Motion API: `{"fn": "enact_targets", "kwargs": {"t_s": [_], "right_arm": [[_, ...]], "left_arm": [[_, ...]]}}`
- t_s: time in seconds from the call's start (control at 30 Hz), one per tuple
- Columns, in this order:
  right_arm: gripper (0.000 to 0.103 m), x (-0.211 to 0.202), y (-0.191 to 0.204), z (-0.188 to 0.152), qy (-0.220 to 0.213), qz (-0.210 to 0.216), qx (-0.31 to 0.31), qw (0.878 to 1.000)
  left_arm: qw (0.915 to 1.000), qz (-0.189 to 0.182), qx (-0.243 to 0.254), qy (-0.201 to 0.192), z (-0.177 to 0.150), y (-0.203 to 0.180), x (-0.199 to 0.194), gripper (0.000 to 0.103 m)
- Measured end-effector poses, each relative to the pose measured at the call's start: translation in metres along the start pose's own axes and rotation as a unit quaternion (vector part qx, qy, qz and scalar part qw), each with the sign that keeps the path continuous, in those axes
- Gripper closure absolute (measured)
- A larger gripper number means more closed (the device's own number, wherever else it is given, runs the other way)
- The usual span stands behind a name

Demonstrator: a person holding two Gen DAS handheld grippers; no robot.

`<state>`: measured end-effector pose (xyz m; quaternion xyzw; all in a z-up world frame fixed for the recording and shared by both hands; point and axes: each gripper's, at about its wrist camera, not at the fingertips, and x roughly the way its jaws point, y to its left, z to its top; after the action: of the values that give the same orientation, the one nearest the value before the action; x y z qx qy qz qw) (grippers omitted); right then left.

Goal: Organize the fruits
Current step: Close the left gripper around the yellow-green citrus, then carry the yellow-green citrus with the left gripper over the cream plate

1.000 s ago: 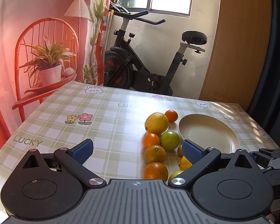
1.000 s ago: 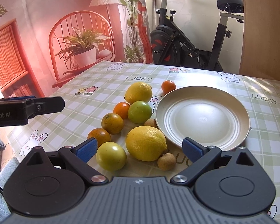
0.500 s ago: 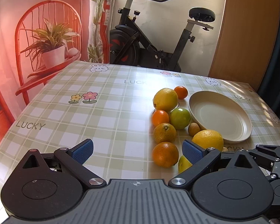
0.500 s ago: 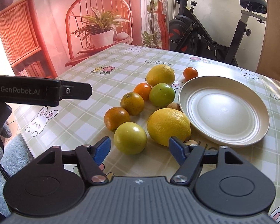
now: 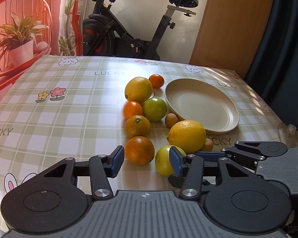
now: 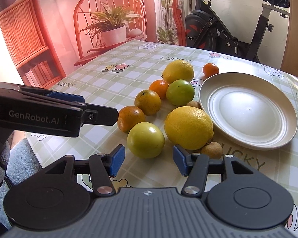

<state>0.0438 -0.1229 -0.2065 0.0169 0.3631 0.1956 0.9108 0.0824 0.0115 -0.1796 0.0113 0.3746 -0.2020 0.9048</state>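
— Which gripper's closer to a fruit?

— Both are right on top of one. The left gripper (image 5: 146,159) has its fingers apart, and the near orange (image 5: 140,150) sits just ahead of the gap, a little left of centre, almost between the pads. The right gripper (image 6: 148,159) is also spread wide, with the yellow-green fruit (image 6: 146,139) dead ahead of its opening.

— Any long axis to worry about?

— Not on those two, they're round. The big lemon (image 6: 188,127) just right of the green one has its length running roughly side to side, touching or nearly touching a small brown fruit (image 6: 211,150).

— And where would they go?

— My guess is the cream plate (image 6: 286,132), bare right now, beyond and to the right of the pile on the checked tablecloth (image 6: 113,85). The right side is nearer to it.

— What's farther back?

— More oranges, a green fruit (image 6: 180,92), a second lemon (image 6: 178,71), then a small orange (image 6: 210,69) by the plate's far rim.
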Motion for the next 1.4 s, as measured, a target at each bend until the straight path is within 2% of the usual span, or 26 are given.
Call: {"fn": "enact_targets", "kwargs": {"t_s": [0.2, 0.4, 0.8, 1.0, 1.17, 1.4], "right_arm": [[0.046, 0.005, 0.002, -0.001, -0.003, 0.005, -0.007, 1.000], [0.052, 0.008, 0.000, -0.004, -0.006, 0.008, -0.004, 1.000], [0.055, 0.011, -0.005, -0.004, -0.007, 0.014, 0.008, 1.000], [0.058, 0.017, -0.005, -0.004, -0.007, 0.020, 0.014, 1.000], [0.058, 0.016, -0.005, -0.005, -0.005, 0.018, 0.014, 1.000], [0.058, 0.001, -0.005, -0.001, -0.025, 0.012, 0.014, 1.000]], "left_arm": [[0.9987, -0.044, 0.016, 0.019, 0.001, -0.013, 0.013, 0.058], [0.9984, -0.040, 0.010, 0.038, 0.001, -0.016, 0.028, 0.058], [0.9972, -0.047, -0.003, 0.057, -0.003, -0.016, 0.043, 0.058], [0.9978, -0.036, -0.002, 0.055, -0.004, -0.019, 0.044, 0.058], [0.9978, -0.041, -0.003, 0.052, -0.001, -0.021, 0.039, 0.058], [0.9984, -0.044, 0.015, 0.031, 0.006, -0.031, 0.025, 0.058]]}}
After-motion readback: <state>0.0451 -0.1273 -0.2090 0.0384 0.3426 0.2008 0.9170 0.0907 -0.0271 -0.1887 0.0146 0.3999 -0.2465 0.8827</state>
